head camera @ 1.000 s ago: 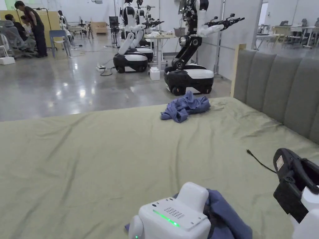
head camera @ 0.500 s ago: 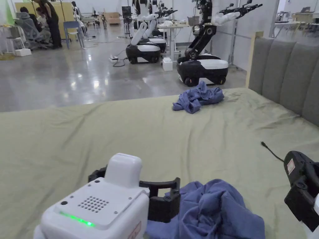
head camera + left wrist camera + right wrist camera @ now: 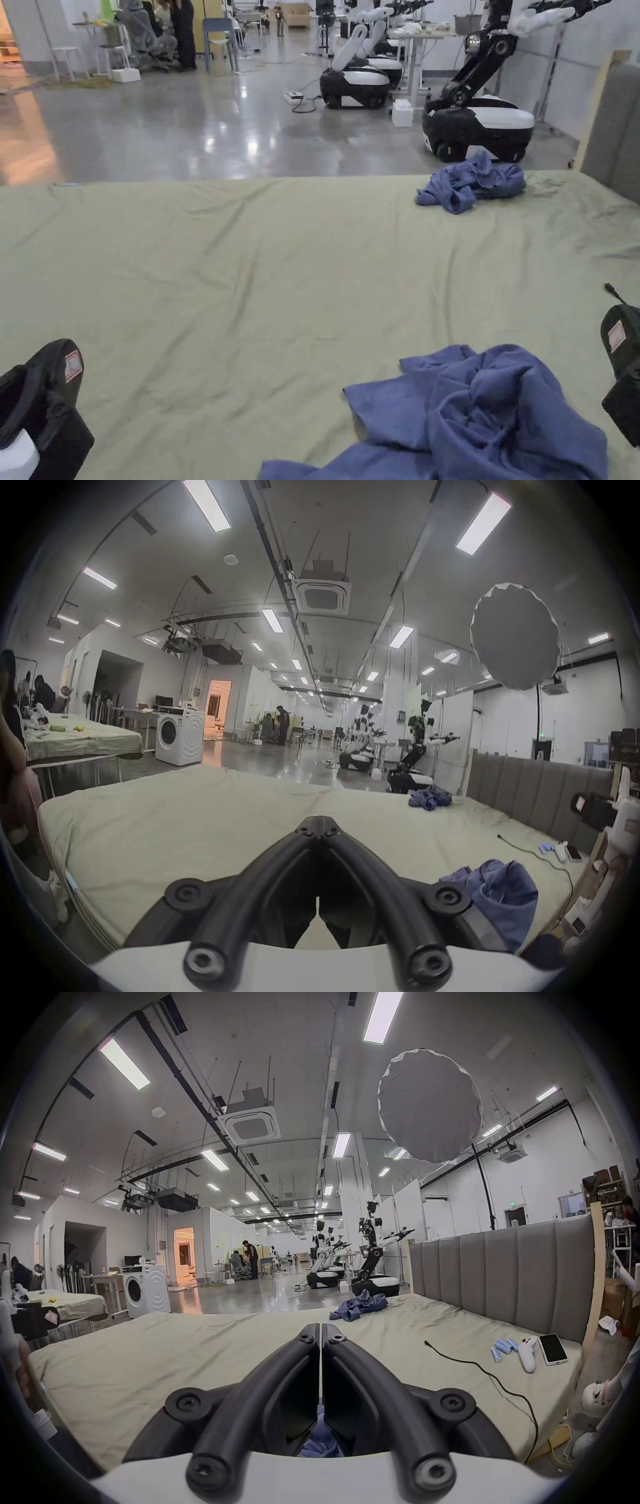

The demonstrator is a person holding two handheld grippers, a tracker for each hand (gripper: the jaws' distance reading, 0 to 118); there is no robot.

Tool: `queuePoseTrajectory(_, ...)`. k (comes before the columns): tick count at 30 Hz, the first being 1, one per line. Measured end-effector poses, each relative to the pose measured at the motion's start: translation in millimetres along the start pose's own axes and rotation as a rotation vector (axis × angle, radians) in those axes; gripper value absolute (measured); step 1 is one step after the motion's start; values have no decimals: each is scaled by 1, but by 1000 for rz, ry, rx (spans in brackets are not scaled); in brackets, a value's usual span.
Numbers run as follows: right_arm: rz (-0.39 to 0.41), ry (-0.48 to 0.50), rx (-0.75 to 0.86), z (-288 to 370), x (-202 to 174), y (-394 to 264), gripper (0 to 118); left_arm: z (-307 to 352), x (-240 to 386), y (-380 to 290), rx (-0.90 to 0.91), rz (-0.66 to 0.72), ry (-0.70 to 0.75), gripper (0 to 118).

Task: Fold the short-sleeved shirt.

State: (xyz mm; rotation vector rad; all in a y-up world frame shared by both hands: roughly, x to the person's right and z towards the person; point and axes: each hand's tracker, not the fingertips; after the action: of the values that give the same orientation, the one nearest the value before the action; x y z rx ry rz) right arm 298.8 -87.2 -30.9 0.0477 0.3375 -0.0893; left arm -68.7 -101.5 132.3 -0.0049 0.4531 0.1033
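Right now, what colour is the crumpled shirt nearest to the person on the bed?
Plain blue, no pattern; the shirt shows best in the head view.

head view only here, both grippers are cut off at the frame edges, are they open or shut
Observer: The left gripper is shut and empty in its own view, its tips meeting over bare sheet.
Operator: and the right one
Observer: The right gripper is shut too. Nothing sits between its tips, and blue shirt cloth shows below it.
Operator: anything off to my right
Observer: A phone and a white controller lie on the sheet by the headboard.
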Motion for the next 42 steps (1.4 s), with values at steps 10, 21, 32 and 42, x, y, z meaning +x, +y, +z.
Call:
queuePoseTrajectory(10,33,7,-14,6,2,2,3,-82,35,13,-552,-31,-417,0)
queuePoseTrajectory(21,-1,-26,-56,9,20,-8,3,-150,96,-90,-1217,-170,-466,106)
queuePoseTrajectory(32,-20,-70,-138,-6,44,-15,5,-123,101,-92,-1023,-236,-450,3)
queuePoseTrajectory(42,106,137,-853,-107,122,-56,118,-101,80,-76,-1030,18,-442,2)
